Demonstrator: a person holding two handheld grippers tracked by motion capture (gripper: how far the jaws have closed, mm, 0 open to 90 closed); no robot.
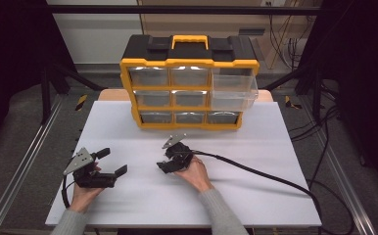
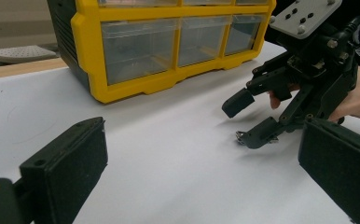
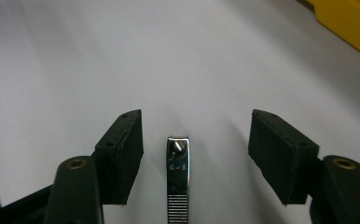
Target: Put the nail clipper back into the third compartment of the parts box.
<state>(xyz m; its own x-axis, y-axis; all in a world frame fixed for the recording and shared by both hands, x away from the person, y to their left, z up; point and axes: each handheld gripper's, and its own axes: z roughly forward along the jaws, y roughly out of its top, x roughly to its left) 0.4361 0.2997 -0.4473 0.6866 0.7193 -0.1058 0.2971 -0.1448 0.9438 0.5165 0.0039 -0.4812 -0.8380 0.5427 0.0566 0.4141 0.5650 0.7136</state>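
Nail clipper (image 3: pixel 178 184) lies flat on the white table (image 1: pixel 255 196), between the right gripper's (image 3: pixel 196 154) open jaws — long axis along them — left gripper (image 1: pixel 109 160) open, farther off.

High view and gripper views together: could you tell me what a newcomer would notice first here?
First the yellow and black drawer organizer at the far edge of the white table, its clear upper-right drawer pulled out. Next, the shiny nail clipper lying on the table between the open jaws of the right gripper. The left gripper rests open nearby.
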